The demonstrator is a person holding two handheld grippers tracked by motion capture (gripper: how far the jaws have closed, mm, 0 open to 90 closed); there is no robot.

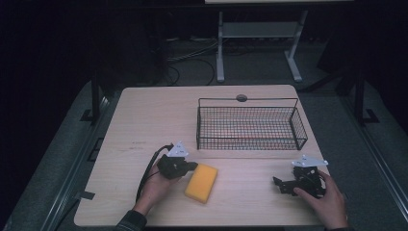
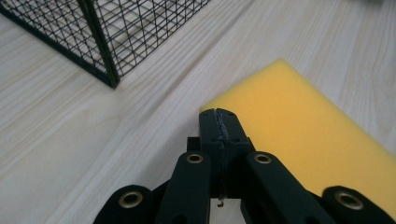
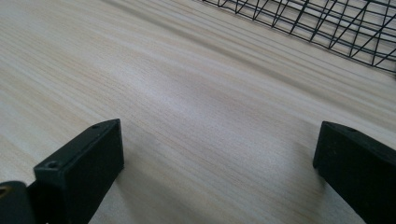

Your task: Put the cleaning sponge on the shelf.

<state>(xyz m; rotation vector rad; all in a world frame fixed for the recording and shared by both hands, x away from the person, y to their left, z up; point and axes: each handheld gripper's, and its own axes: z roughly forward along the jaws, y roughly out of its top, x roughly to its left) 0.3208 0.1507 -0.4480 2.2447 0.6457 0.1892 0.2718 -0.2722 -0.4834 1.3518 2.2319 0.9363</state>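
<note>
Near the table's [image 1: 144,110] front edge, the left gripper [image 1: 192,166], jaws pressed together on nothing, touches the corner of the yellow sponge [image 1: 202,182], the right gripper [image 1: 281,185] rests spread wide, and beyond them stands an empty black wire basket [image 1: 251,127].

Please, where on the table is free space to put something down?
The table is bare left of the wire basket, and between the yellow sponge and the right gripper. It is crowded where the left gripper meets the sponge.
</note>
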